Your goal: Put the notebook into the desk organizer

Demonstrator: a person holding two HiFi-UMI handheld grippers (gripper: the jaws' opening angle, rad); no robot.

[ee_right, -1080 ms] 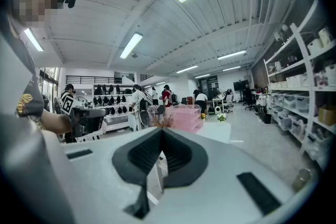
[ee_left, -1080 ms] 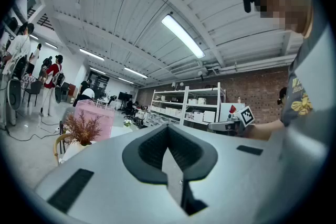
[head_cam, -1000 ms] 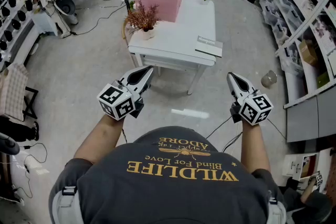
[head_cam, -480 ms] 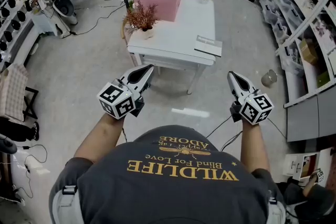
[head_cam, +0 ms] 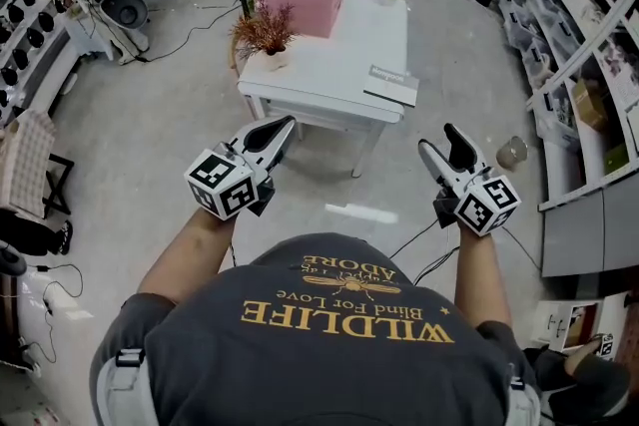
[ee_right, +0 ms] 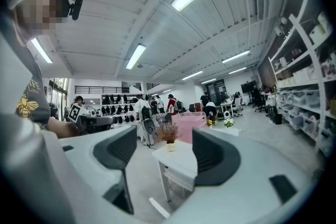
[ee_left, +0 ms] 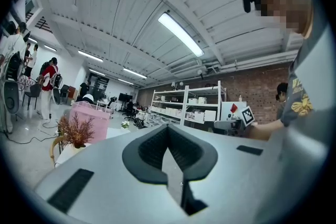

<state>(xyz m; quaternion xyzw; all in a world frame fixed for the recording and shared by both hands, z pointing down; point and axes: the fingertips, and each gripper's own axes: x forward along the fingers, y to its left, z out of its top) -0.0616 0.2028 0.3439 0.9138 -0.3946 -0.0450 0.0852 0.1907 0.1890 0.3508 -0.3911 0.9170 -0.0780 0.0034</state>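
With my left gripper (head_cam: 283, 125) pressed together and my right gripper (head_cam: 441, 142) opening its jaws on nothing, I should walk up to the white table (head_cam: 329, 65) and meet the notebook (head_cam: 391, 86) edge-on.

Dark grey short-sleeve tee (head_cam: 329, 354) — gold bee, "WILDLIFE Blind For Love" print; grey buckled shoulder straps (head_cam: 120, 389). Shells of left claw (head_cam: 290, 122) and right claw (head_cam: 439, 140) grey, pads (ee_right: 212, 157) black, marker cubes (head_cam: 222, 185) black-white. Right jaws opening, empty.
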